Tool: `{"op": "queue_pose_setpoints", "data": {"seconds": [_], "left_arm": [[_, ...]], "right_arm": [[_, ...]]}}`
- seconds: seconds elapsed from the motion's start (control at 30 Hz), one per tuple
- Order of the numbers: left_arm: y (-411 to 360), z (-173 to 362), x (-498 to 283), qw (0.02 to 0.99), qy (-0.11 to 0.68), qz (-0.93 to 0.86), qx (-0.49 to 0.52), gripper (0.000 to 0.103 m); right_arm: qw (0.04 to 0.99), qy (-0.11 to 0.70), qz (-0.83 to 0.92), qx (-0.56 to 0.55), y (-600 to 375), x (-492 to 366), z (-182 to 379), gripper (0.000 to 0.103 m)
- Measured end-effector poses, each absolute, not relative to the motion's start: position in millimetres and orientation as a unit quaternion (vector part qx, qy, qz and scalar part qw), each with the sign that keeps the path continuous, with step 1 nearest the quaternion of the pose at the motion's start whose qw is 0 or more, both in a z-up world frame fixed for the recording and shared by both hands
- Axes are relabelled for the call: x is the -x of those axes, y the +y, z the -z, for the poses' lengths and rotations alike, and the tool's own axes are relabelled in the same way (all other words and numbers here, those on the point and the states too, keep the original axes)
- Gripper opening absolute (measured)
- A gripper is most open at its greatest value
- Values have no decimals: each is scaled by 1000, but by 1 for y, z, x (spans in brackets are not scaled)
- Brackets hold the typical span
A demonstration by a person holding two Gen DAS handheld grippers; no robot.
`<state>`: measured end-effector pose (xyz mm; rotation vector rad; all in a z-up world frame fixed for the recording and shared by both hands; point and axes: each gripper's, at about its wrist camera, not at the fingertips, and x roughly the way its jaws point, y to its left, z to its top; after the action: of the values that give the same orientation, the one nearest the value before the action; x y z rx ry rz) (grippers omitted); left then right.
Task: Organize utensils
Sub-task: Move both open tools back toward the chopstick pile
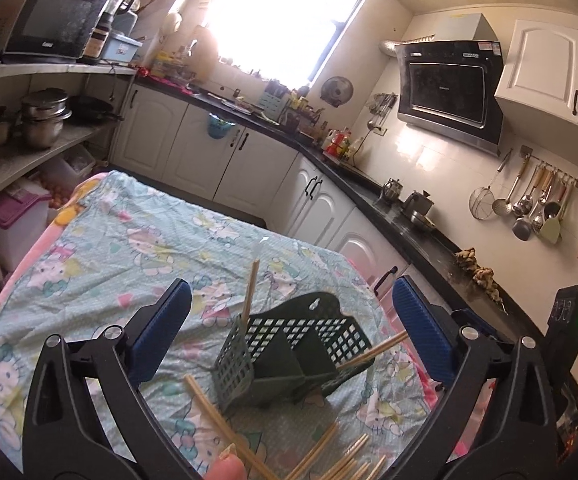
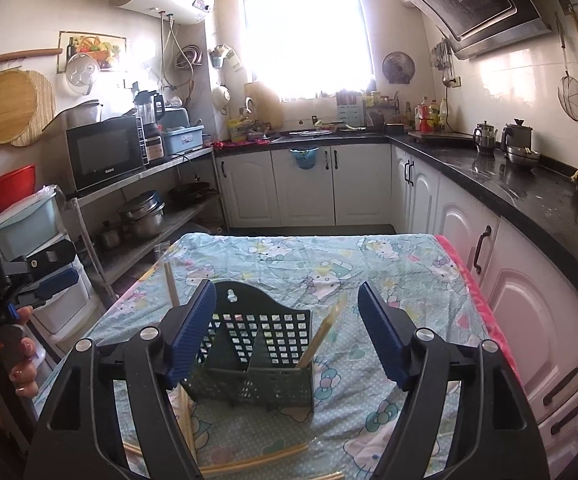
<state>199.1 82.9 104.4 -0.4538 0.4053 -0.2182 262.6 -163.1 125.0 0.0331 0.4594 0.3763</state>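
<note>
A dark green perforated utensil holder (image 1: 289, 356) stands on the table with a cartoon-print cloth (image 1: 129, 248); it also shows in the right wrist view (image 2: 257, 348). Chopsticks stand in it: one upright (image 1: 251, 292) and a pair leaning out to the right (image 1: 377, 350). In the right wrist view one chopstick (image 2: 325, 332) leans in the right compartment. Loose chopsticks (image 1: 225, 428) lie on the cloth in front of the holder, and they show in the right wrist view too (image 2: 257, 458). My left gripper (image 1: 291, 320) is open and empty above the holder. My right gripper (image 2: 287, 328) is open and empty, with the holder between its fingers.
White cabinets under a black countertop (image 2: 529, 192) run behind and to the right of the table. A metal shelf with pots (image 2: 145, 216) and a microwave (image 2: 105, 156) stands to the left. Ladles hang on the right wall (image 1: 537, 204). The table's pink right edge (image 2: 477, 292) is near the cabinets.
</note>
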Motion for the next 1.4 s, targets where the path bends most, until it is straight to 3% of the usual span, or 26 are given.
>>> {"op": "queue_pose_setpoints", "data": {"seconds": [0.77, 1.4], "left_arm": [[103, -81, -135, 946, 214, 78, 231, 93], [97, -27, -107, 934, 294, 53, 196, 93]], "right_arm": [[948, 251, -197, 8, -153, -211, -103, 75], [931, 300, -207, 29, -141, -196, -63, 76]]}}
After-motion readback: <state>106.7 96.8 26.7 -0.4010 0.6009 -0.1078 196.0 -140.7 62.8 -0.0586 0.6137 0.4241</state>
